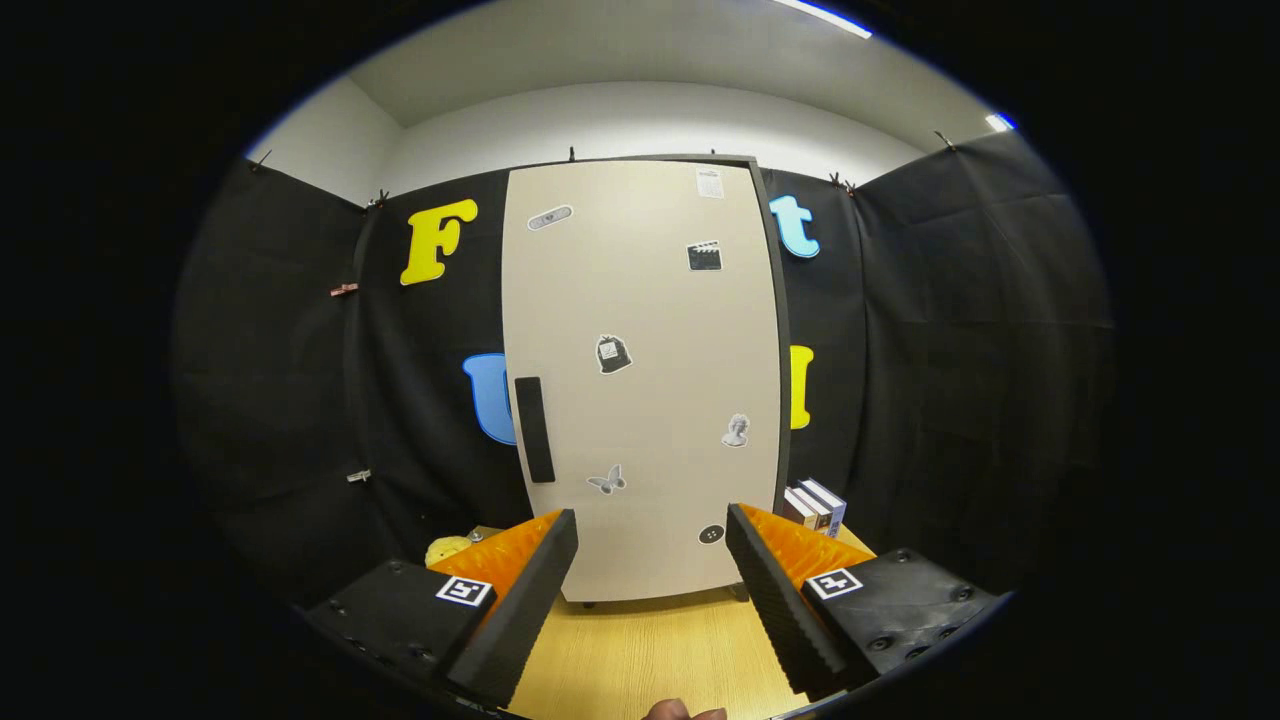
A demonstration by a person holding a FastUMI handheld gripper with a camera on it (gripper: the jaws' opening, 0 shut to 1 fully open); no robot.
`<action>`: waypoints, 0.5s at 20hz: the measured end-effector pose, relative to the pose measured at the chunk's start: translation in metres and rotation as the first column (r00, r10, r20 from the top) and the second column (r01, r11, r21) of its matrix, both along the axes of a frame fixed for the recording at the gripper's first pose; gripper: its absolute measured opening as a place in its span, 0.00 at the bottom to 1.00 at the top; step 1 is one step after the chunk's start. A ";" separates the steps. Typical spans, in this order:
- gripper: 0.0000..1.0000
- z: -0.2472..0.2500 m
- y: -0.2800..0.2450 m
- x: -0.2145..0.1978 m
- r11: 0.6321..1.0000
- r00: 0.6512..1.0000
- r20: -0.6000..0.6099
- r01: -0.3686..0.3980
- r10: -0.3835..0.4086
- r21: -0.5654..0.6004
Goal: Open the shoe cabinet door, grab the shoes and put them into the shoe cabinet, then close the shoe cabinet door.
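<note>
My gripper (pixel 650 560) stood wide open and held nothing. The shoe cabinet door (pixel 640 380) was closed, just ahead. It looked stiff and light; I judged its dark handle (pixel 534 429) the best hold.

Shoe cabinet (pixel 640 380): one, door shut
Door handle (pixel 534 429): one
Stickers on door (pixel 613 353): seven
Books (pixel 815 505) beside cabinet: about three
Gripper (pixel 650 560): one, two fingers spread apart, holding nothing
Yellow object (pixel 447 548): one

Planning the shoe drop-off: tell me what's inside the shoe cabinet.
Cannot be seen: the shoe cabinet door is shut and covers the interior. Only its stickers and dark handle show. The tool is open, short of it.
</note>
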State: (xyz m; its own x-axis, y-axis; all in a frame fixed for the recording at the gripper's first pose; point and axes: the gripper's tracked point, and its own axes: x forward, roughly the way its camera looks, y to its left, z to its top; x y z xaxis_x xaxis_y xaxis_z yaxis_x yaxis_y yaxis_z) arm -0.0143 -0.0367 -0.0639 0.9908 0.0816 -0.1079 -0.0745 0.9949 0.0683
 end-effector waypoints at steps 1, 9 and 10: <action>0.98 0.000 -0.001 0.001 1.000 1.000 -0.002 0.003 -0.003 0.000; 0.98 0.000 -0.004 0.005 1.000 1.000 0.007 0.009 -0.009 -0.001; 0.98 0.000 -0.004 0.005 1.000 1.000 0.006 0.008 -0.008 0.000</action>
State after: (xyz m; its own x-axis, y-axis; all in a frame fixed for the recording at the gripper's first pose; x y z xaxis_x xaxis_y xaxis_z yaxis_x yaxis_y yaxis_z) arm -0.0089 -0.0404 -0.0644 0.9920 0.0734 -0.1022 -0.0667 0.9955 0.0677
